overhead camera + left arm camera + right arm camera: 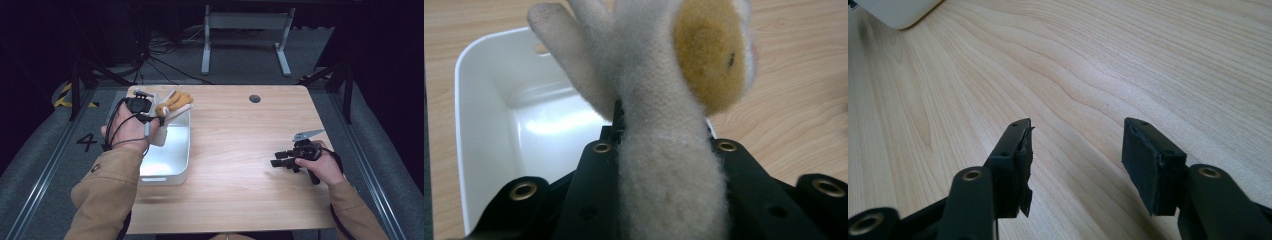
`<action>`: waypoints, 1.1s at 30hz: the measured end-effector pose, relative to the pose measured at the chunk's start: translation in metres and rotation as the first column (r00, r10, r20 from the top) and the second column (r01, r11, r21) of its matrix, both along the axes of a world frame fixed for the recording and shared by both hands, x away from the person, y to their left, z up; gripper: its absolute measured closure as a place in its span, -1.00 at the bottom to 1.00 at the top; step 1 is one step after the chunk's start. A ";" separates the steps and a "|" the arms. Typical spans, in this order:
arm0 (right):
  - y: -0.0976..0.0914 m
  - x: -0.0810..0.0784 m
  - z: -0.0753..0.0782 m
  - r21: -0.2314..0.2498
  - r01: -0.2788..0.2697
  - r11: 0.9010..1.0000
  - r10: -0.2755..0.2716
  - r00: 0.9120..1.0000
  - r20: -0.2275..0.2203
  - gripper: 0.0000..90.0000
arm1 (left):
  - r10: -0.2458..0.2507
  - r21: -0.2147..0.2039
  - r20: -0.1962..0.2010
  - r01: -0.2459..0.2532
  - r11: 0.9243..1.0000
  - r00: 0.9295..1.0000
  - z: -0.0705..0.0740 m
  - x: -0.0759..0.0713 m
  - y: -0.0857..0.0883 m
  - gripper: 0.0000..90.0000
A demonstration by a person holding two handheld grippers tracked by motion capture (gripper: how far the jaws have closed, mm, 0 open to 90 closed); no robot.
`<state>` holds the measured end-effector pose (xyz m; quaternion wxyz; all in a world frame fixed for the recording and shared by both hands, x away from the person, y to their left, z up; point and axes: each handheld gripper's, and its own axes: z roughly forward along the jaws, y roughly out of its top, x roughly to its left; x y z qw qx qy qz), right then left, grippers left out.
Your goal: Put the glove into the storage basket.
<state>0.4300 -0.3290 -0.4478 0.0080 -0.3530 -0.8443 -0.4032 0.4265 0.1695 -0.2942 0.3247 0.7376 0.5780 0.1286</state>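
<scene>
Over the far end of the white bin (176, 165), at the table's (240, 165) left: plush toy (664, 125), cream with tan patches, long axis running straight out from the left gripper (145, 107), head end pointing away toward the table's middle; clamped on its body between both jaws; at right, low over bare wood: right gripper (1075, 150), jaws parted, grasping nothing.
</scene>
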 end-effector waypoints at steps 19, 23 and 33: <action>0.001 0.002 0.002 0.003 -0.011 1.000 0.011 1.000 0.026 0.01 | 0.106 -0.012 -0.174 -0.109 0.994 0.979 -0.039 0.016 0.001 0.69; 0.004 0.004 0.003 0.010 -0.018 1.000 0.018 0.999 0.027 0.01 | 0.120 0.005 -0.205 -0.122 0.993 0.971 -0.047 0.019 0.001 0.69; 0.003 0.004 0.003 0.013 -0.019 1.000 0.018 1.000 0.025 0.01 | 0.161 0.007 -0.259 -0.164 0.986 0.952 -0.070 0.030 0.009 0.69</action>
